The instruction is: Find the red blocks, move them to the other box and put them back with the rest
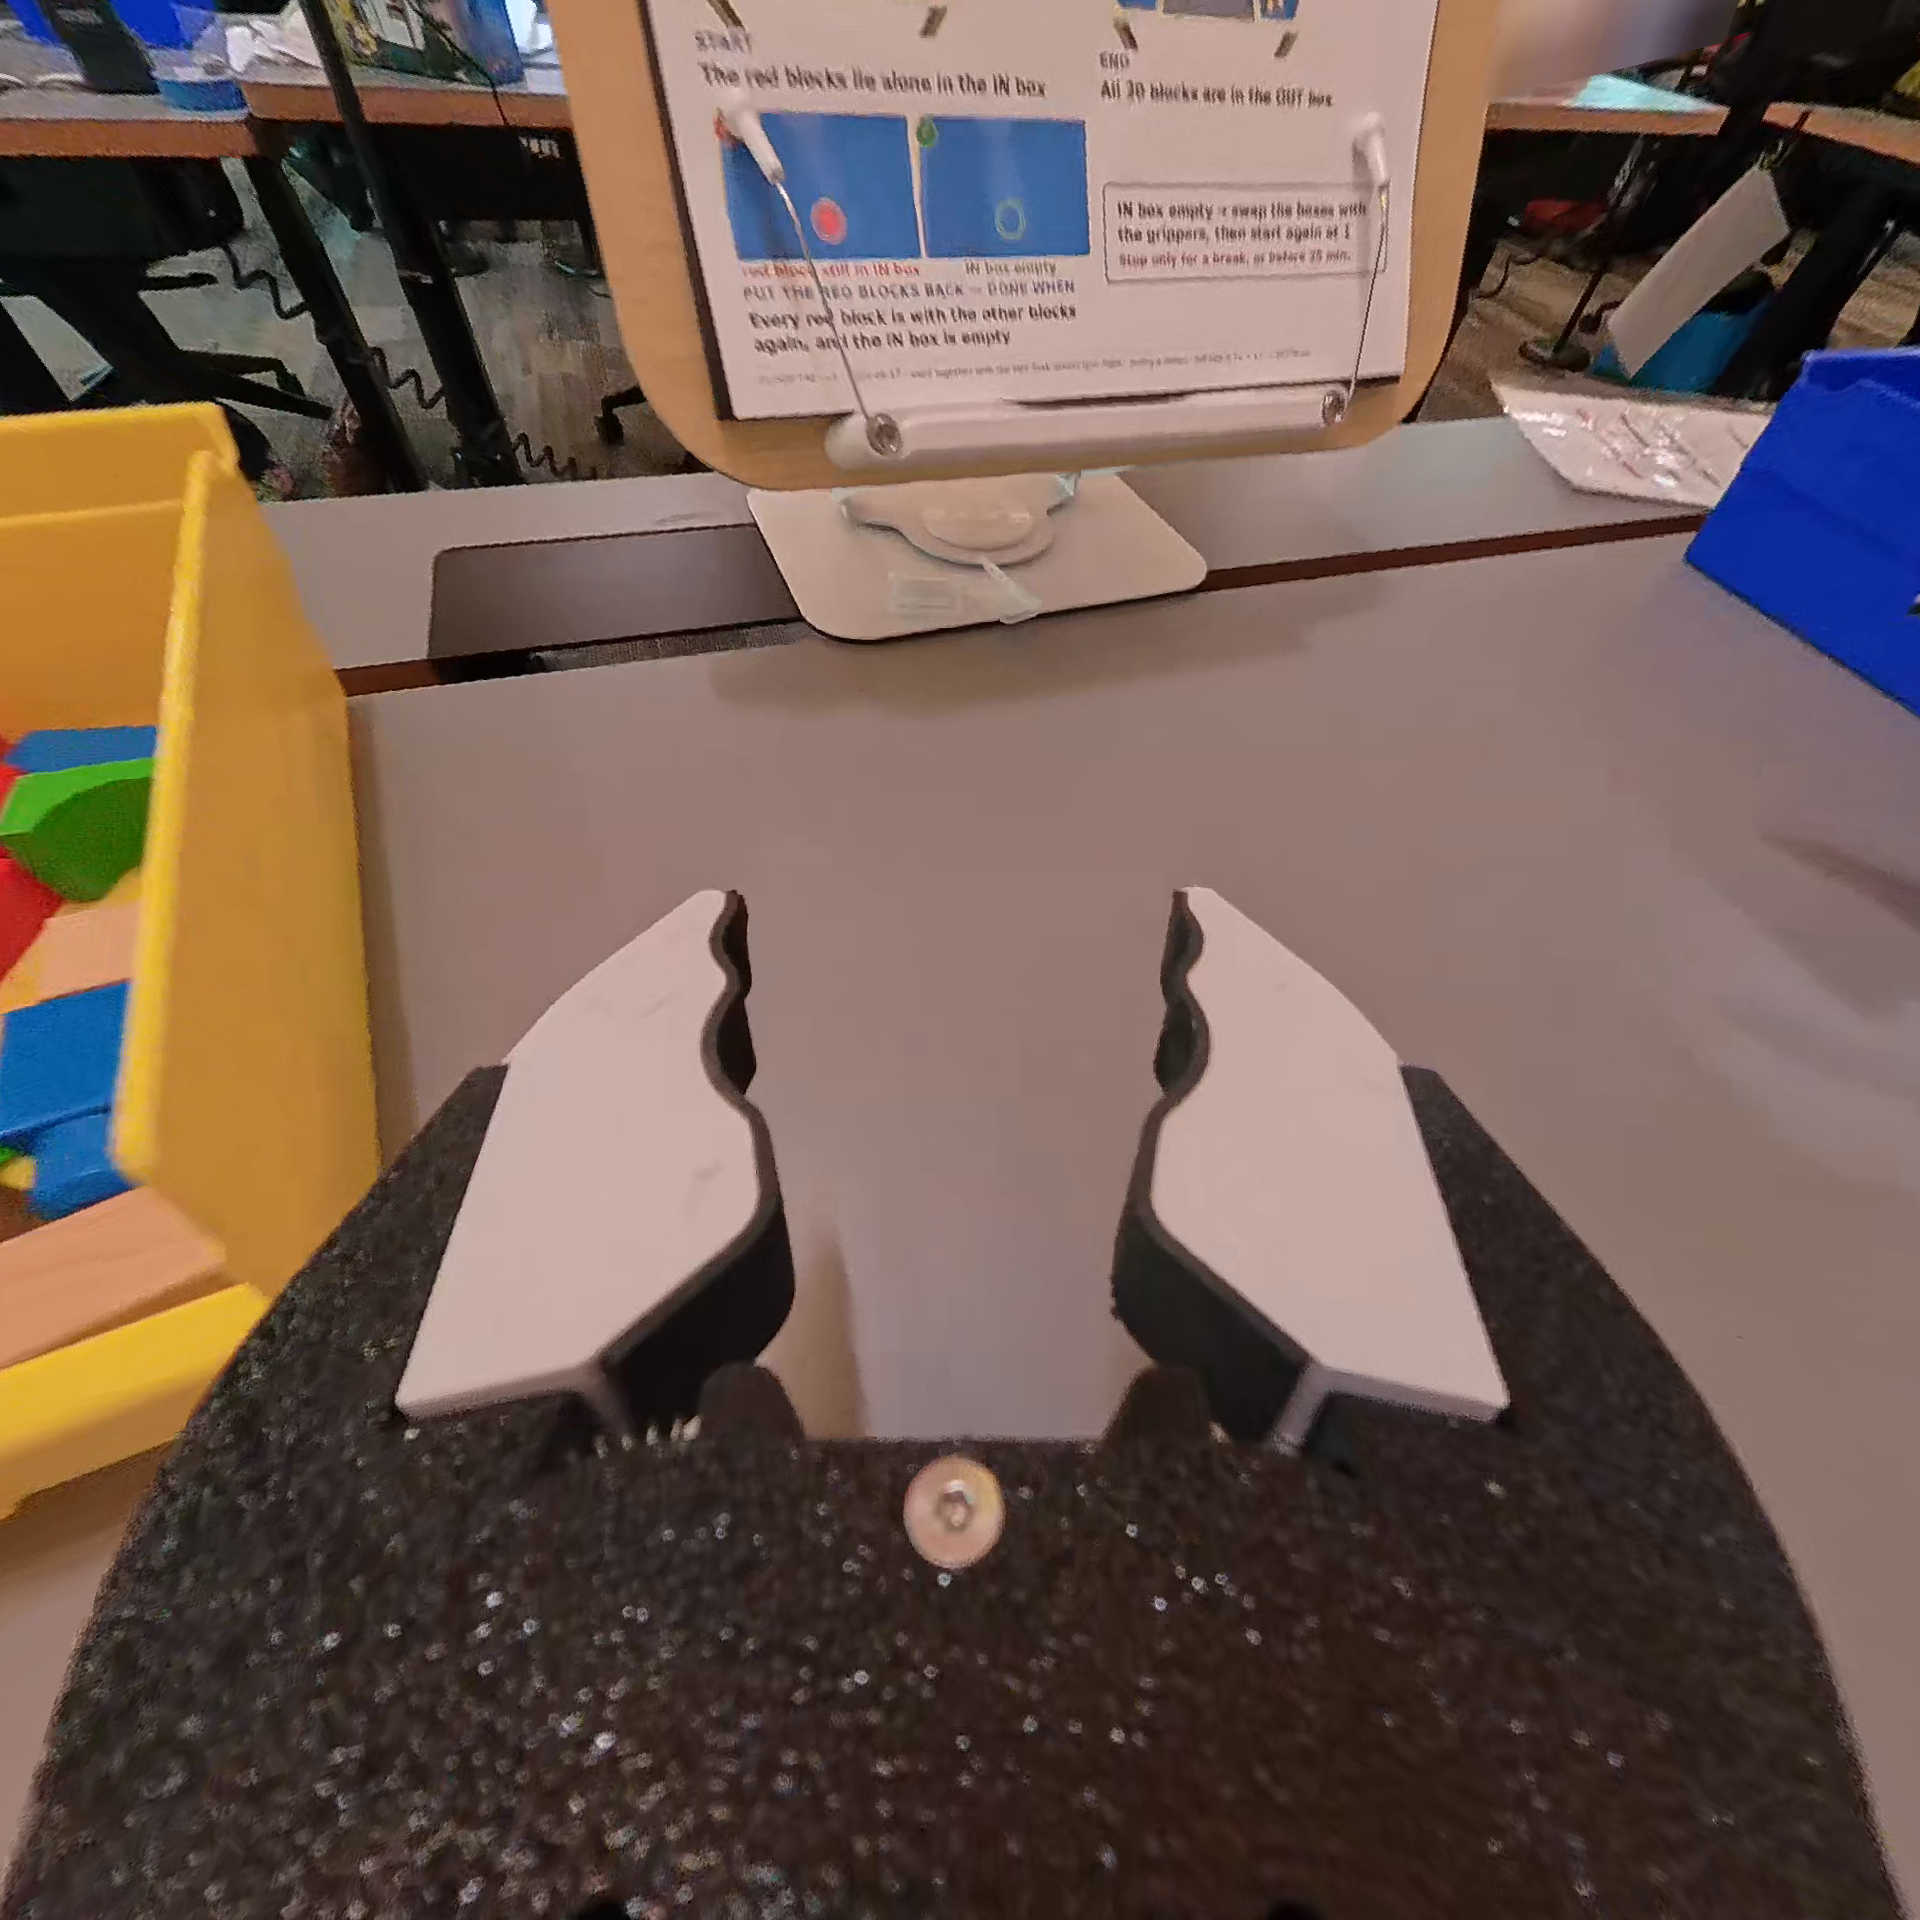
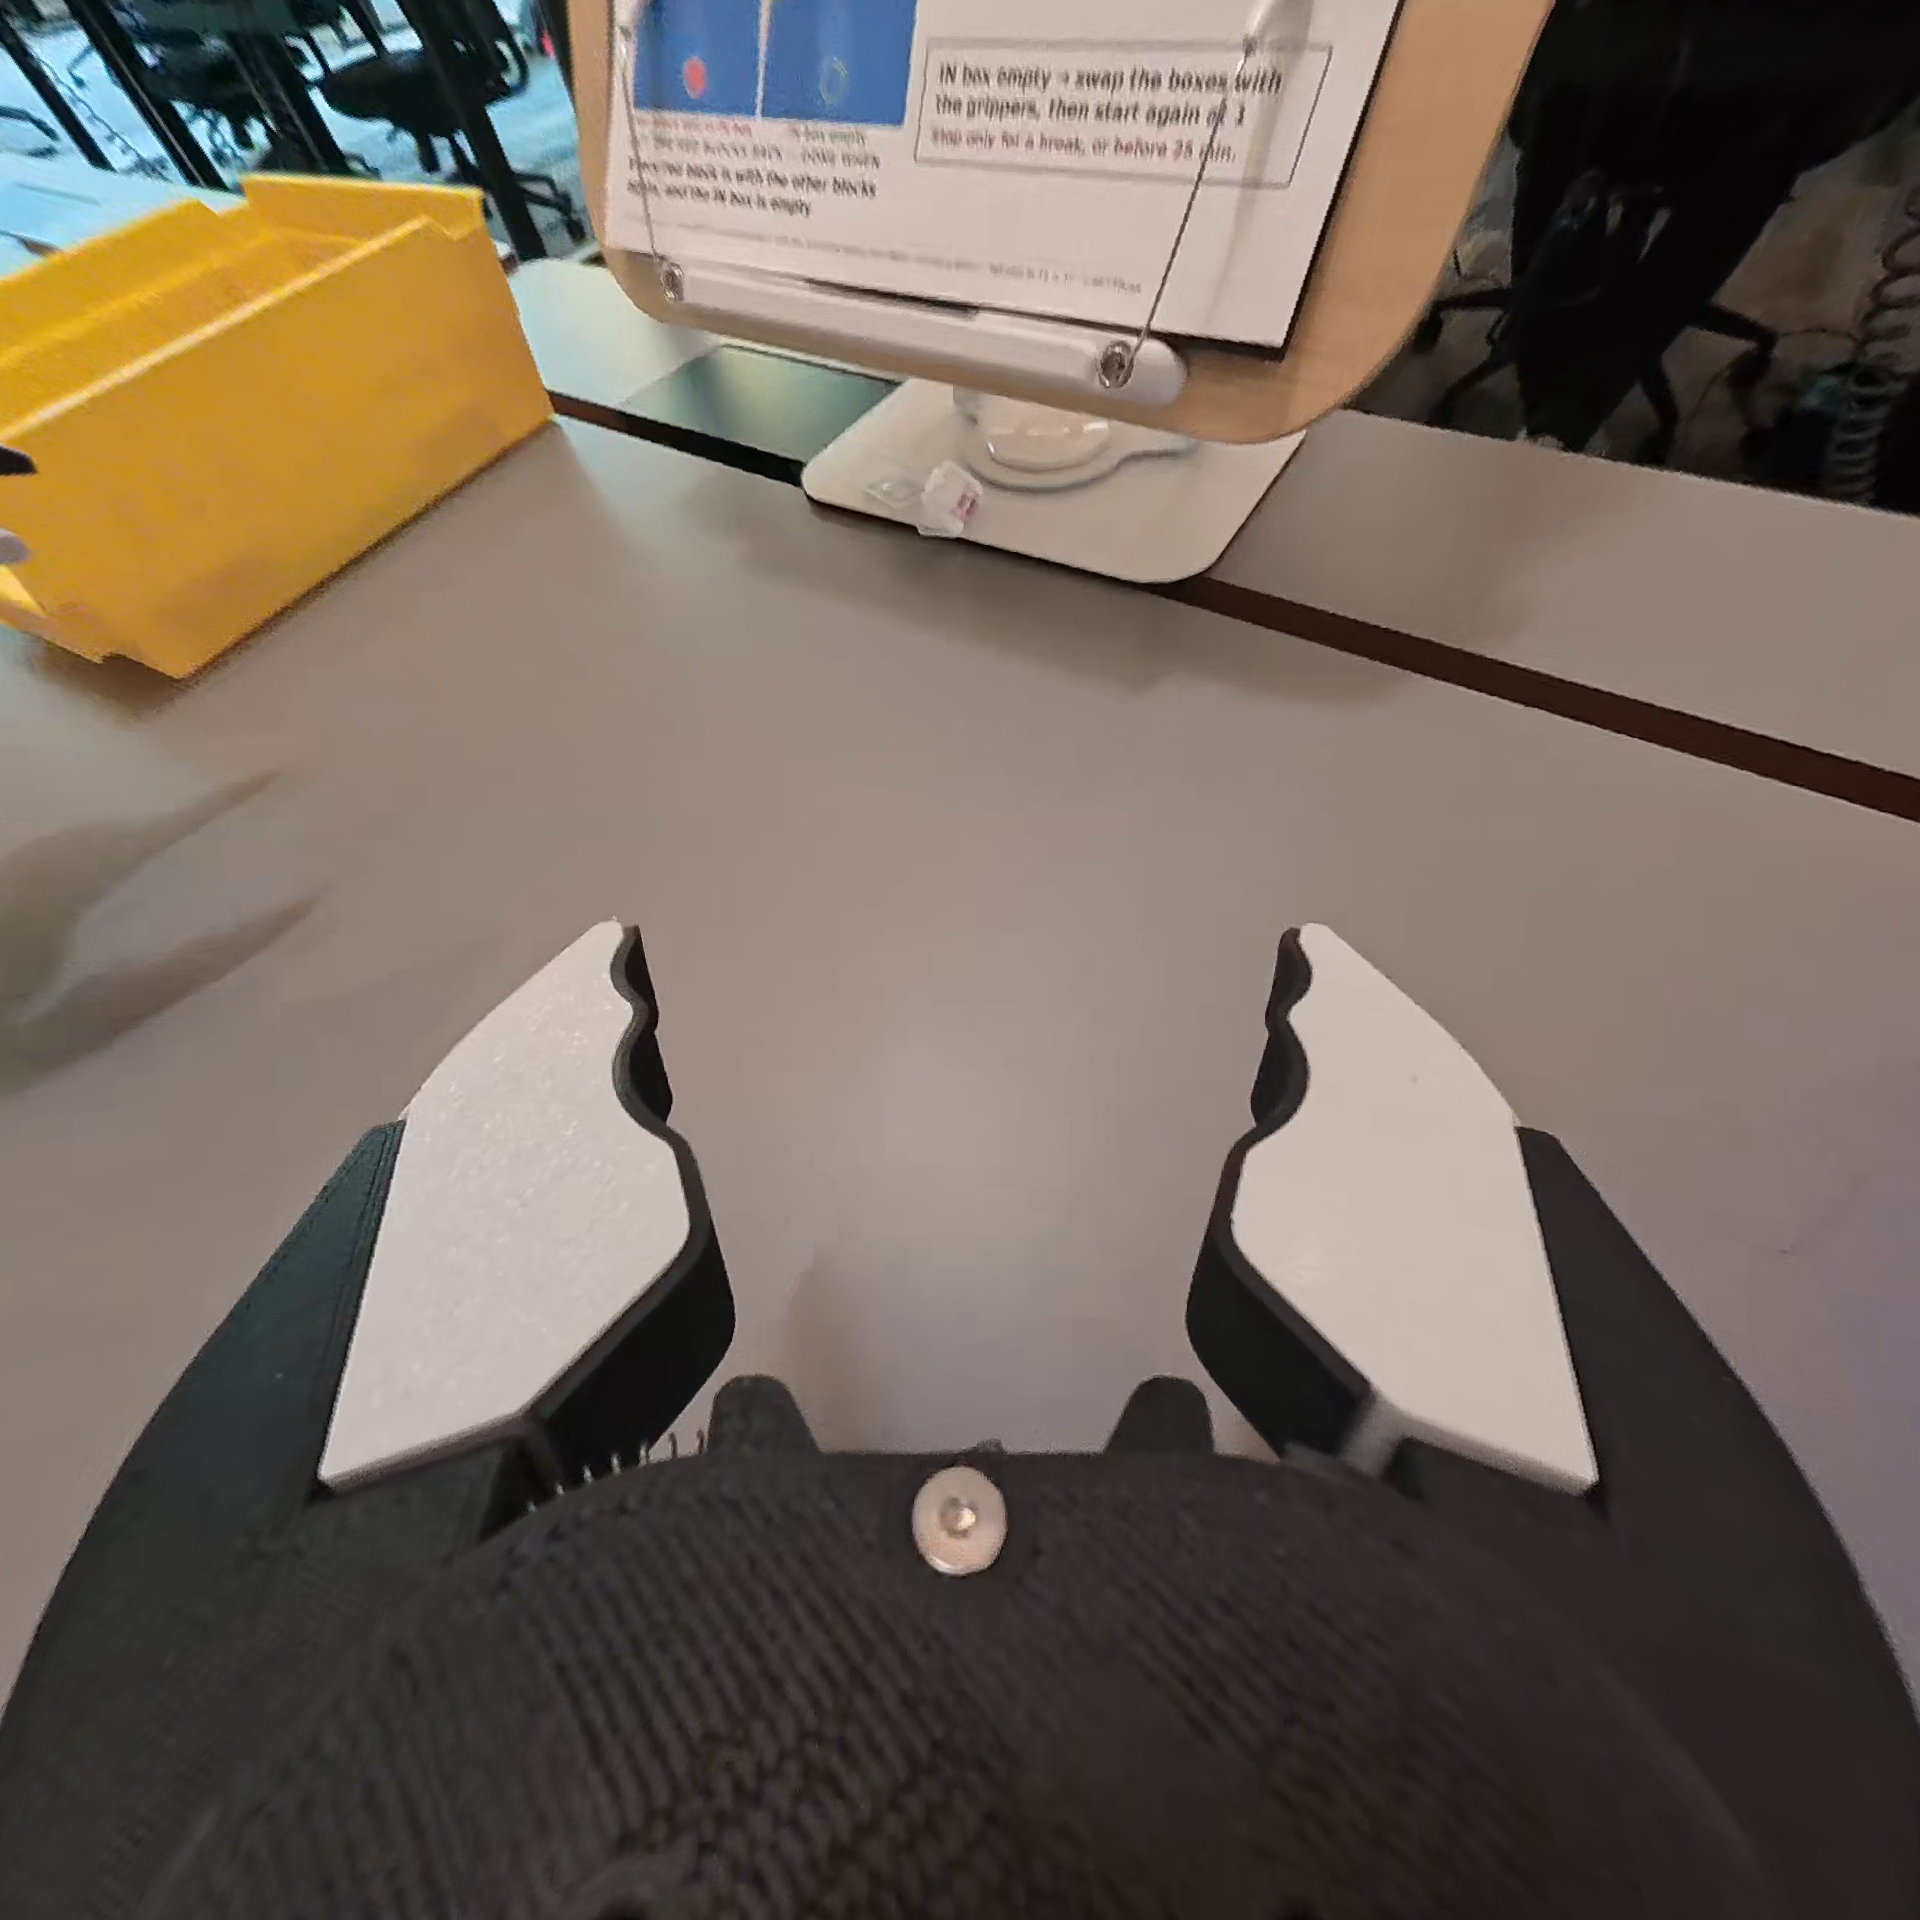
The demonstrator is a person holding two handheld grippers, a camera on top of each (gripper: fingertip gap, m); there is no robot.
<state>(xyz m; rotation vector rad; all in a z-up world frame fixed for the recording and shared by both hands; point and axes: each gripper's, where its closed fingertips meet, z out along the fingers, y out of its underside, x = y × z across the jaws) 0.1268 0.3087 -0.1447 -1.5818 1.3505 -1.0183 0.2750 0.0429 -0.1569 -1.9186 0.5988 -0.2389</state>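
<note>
Left wrist view: left gripper [image 1: 956, 904] hangs over bare table [image 1: 1039, 790], jaws parted moderately, nothing between them. Yellow box [image 1: 249, 862] lies just to its left and holds mixed blocks, among them a red block [image 1: 21, 914] at the frame edge beside a green block [image 1: 83, 831] and blue block [image 1: 62, 1049]. Blue box [image 1: 1829, 520] stands well apart at the right; its contents are hidden. Right gripper [image 2: 961, 935] spread wide, also empty, over open table, with the instruction stand [image 2: 1018, 488] ahead of it.

Judgement: no block is in hand, so the search step is current. Swing the left gripper over the yellow wall, descend vertically, straddle the red block on flat faces, and avoid nudging the neighbours
</note>
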